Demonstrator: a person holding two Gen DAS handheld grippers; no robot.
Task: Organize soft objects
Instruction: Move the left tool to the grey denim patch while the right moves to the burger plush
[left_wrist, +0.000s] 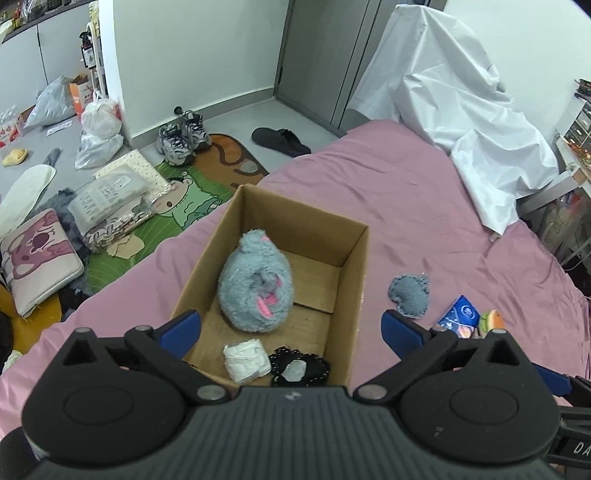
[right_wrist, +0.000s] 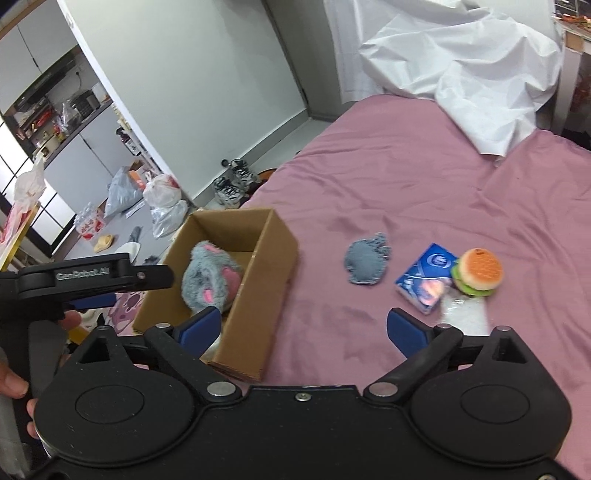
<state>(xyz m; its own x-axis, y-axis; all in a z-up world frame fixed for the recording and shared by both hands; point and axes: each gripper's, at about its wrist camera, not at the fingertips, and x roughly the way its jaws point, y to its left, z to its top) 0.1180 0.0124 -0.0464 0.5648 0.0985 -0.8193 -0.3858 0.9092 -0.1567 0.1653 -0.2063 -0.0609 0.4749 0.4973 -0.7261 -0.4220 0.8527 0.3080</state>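
A: So, left to right, what is on the bed?

B: First the open brown cardboard box (left_wrist: 354, 266) on the pink bedsheet (left_wrist: 424, 192). Inside lies a fluffy grey plush toy with pink patches (left_wrist: 255, 284), and nearer the camera a small white wad of tissue-like material (left_wrist: 246, 357) and a black lacy fabric piece (left_wrist: 299, 369). The left gripper (left_wrist: 291, 332) hangs above the box, jaws spread wide, nothing between them.

A: And to the right of the box?

B: A flat grey felt pad with stitched edges (right_wrist: 367, 264), then a blue packet (right_wrist: 428, 277), then a soft burger-shaped toy with an orange bun and green layer (right_wrist: 478, 272), all loose on the sheet. The right gripper (right_wrist: 304, 326) is also wide open and empty, hovering between the box and those three.

A: Which step is this, then?

B: I judge it a gap between placements: some things are boxed, three remain out. The next move likely calls for the right gripper to drop onto the felt pad, the nearest, and pinch it low, since it lies flat.

A: Do the views differ?

B: Yes. Only the left wrist view shows the wad and lace at the box bottom; only the right wrist view shows the burger whole, and the left gripper from the side with a hand (right_wrist: 14, 384) beneath it.
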